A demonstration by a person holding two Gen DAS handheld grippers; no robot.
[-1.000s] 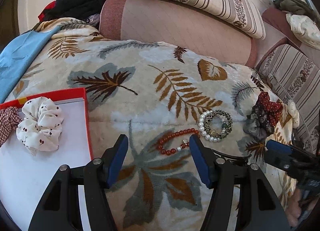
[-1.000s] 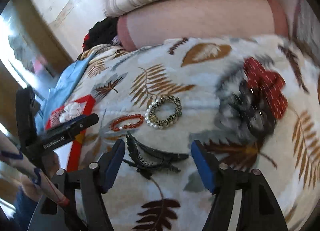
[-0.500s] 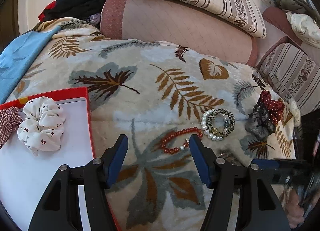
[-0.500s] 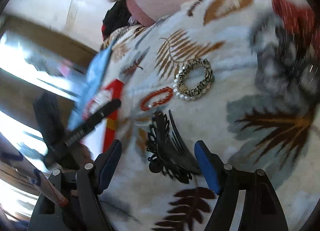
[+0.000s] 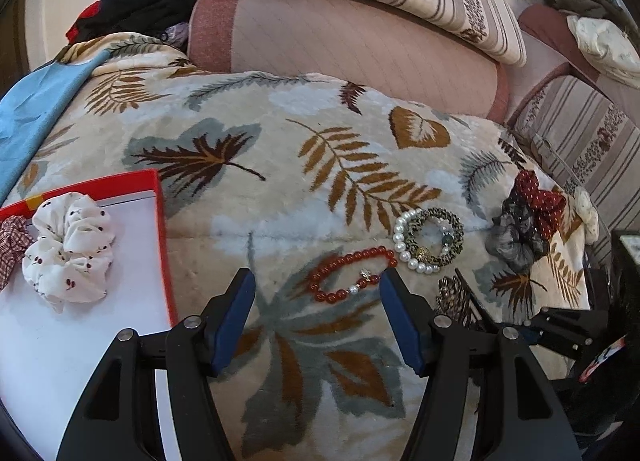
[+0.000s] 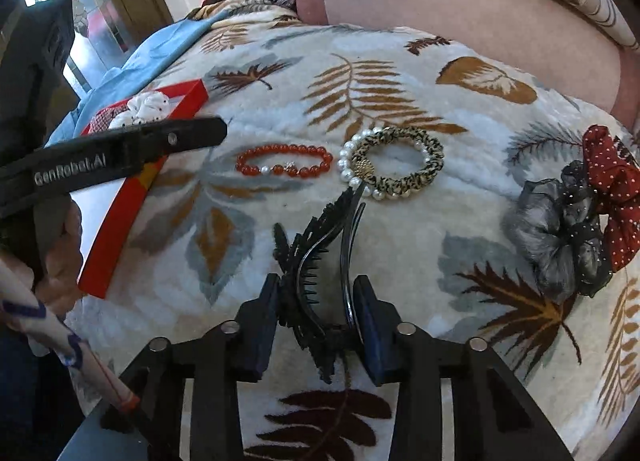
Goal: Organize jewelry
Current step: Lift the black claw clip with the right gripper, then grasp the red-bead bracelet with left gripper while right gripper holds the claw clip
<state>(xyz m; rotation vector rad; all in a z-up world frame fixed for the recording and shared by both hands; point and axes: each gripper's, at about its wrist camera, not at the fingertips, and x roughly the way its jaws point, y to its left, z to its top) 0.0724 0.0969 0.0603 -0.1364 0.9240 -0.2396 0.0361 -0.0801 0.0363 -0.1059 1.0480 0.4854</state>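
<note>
Two scrunchies already lie in the red box [image 5: 158, 221] near the left edge of the bed: a white scrunchie [image 5: 68, 249] and, beside it, a checked scrunchie [image 5: 12, 241]. I judge that the sorting is begun but far from finished, because most pieces are on the leaf-pattern blanket [image 5: 280, 165] outside the box.

The right tool [image 6: 316, 321] is clenched on the black hair claw [image 6: 320, 257]. The fingers press the hinge end from both sides, and the teeth point away toward the bracelets. Whether the claw is lifted or touches the blanket, I cannot tell.

The left tool [image 5: 316, 325] is released, with the jaws wide apart and nothing between them. It hangs over the blanket, just before the red bead bracelet [image 5: 352, 273].

Right of this bracelet lies the pearl bracelet [image 5: 404, 249], touching the leopard hair tie [image 5: 436, 237] that overlaps it. Toward the right edge of the bed are the grey scrunchie [image 5: 516, 237] and the red dotted scrunchie [image 5: 540, 197], pressed together.

What is left, as I judge: the claw, two bracelets, the hair tie and two scrunchies must go into the box.
</note>
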